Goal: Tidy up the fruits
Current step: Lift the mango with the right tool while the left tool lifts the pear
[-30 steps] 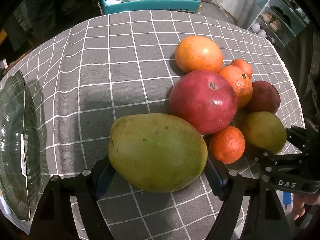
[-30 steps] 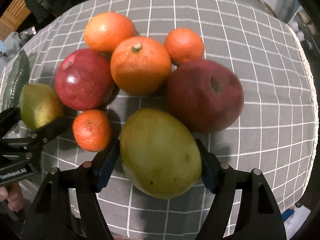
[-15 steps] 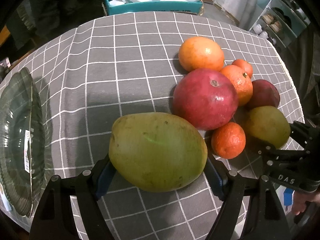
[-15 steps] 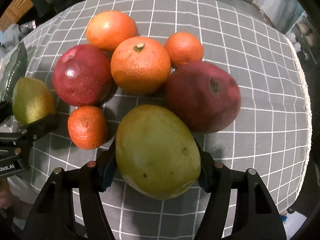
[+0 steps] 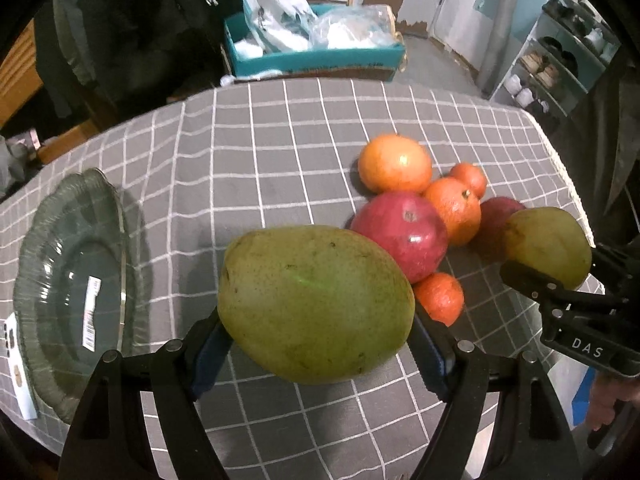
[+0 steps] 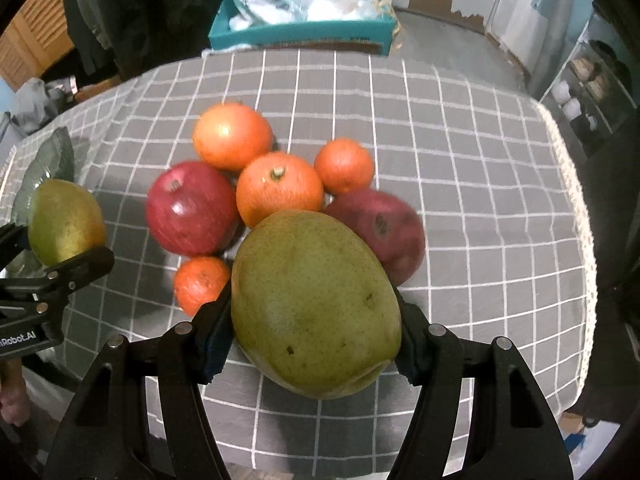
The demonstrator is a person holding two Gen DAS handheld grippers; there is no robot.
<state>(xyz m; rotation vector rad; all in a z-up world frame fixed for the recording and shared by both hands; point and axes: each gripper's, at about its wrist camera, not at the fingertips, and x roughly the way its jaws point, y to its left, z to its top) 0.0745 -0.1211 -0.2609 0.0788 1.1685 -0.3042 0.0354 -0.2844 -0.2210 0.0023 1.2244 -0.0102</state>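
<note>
Two mangoes held off the cloth, one per gripper.

Left gripper [image 5: 316,344] was closed about halfway on the left mango [image 5: 316,304]; right gripper [image 6: 312,340] likewise on the right mango [image 6: 316,304]. Six fruits sat clustered mid-table: an apple [image 6: 190,214], a darker apple [image 6: 380,232] and four oranges, the small near one [image 6: 200,284] just beside the right mango. A glass plate [image 5: 76,280] lay far left, well apart from the pile. Risk, as judged: the pads gripped only the rounded mango sides, so a tilt or a jolt in transit could let one slip and scatter the pile. Legible text: "DAS" on the right gripper, "nRobot.AI" on the left; plate sticker unreadable.
</note>
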